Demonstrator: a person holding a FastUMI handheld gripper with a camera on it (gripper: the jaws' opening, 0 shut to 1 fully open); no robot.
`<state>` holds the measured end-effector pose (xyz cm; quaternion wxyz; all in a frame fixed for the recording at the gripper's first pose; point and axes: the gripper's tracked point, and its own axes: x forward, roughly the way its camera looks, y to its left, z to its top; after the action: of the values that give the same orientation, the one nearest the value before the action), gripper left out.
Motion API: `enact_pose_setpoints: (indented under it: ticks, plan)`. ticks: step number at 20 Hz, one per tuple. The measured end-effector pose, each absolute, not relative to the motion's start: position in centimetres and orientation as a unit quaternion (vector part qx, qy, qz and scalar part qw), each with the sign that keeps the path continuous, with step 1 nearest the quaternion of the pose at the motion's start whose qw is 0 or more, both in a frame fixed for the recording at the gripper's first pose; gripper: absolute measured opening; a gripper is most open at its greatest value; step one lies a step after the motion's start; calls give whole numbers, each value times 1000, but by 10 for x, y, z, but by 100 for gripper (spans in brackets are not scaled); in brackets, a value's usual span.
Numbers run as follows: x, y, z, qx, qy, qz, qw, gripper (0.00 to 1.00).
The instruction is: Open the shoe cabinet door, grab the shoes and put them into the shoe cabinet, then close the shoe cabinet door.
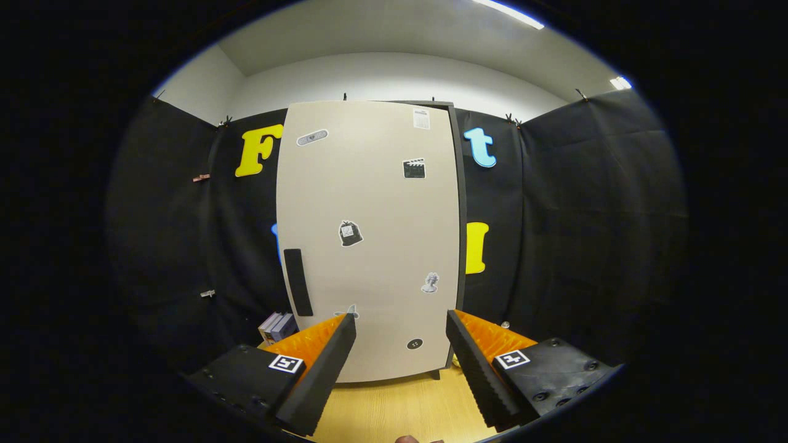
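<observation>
A tall beige shoe cabinet door (369, 240) stands upright straight ahead of me, flush with the cabinet's dark frame (459, 215). Several small stickers dot the door. A dark vertical handle (298, 282) sits low on the door's left side, a little beyond my left finger (320, 363). My gripper (400, 323) is open, held some way back from the door, with nothing between the fingers. The cabinet stands on a pale wooden floor (400, 406).
Black cloth walls close in the booth on both sides and behind the cabinet. A small stack of boxes (278, 327) sits on the floor left of the cabinet, just behind my left finger. A small pale object (505, 324) lies right of the cabinet's foot.
</observation>
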<state>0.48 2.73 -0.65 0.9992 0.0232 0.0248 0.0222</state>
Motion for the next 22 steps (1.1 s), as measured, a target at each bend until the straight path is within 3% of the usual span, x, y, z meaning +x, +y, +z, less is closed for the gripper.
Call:
enact_pose_setpoints:
  ticks: [22]
  plan:
    - [8, 23, -12, 22, 30, 17, 999, 97]
